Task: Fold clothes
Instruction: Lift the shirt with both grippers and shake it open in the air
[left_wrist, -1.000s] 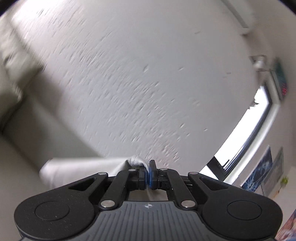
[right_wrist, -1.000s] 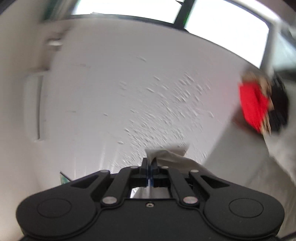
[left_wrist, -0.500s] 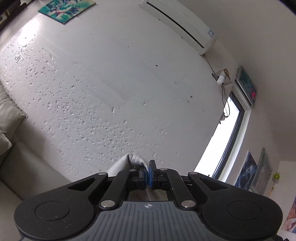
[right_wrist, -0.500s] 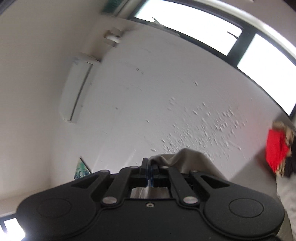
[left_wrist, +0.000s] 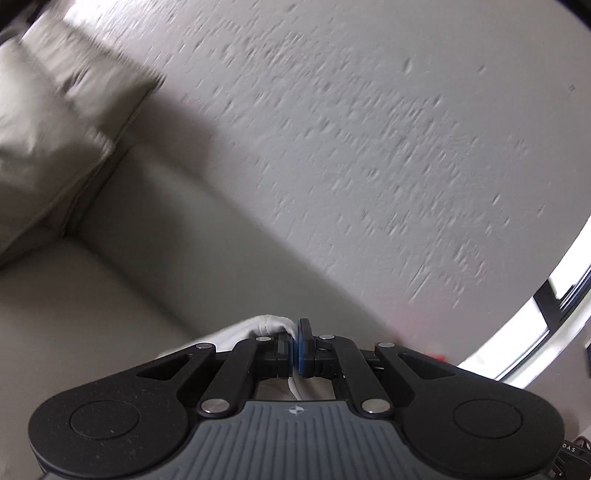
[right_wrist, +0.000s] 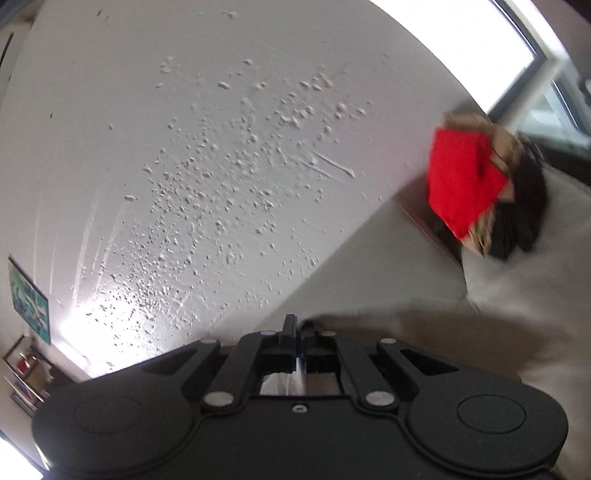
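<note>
The left claw (left_wrist: 298, 345) is clamped on a fold of white cloth (left_wrist: 258, 326). Beyond the cloth lies a grey sofa (left_wrist: 147, 236); its cushion (left_wrist: 55, 122) is at upper left, blurred, against the textured wall (left_wrist: 369, 129).

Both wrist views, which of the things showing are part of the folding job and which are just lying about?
Part of the job:
- pale garment, pinched at two points
- left gripper, shut on it
- right gripper, shut on it

Just lying about:
- sofa
- cushion
- red cloth on a dark pile
- wall picture
</note>
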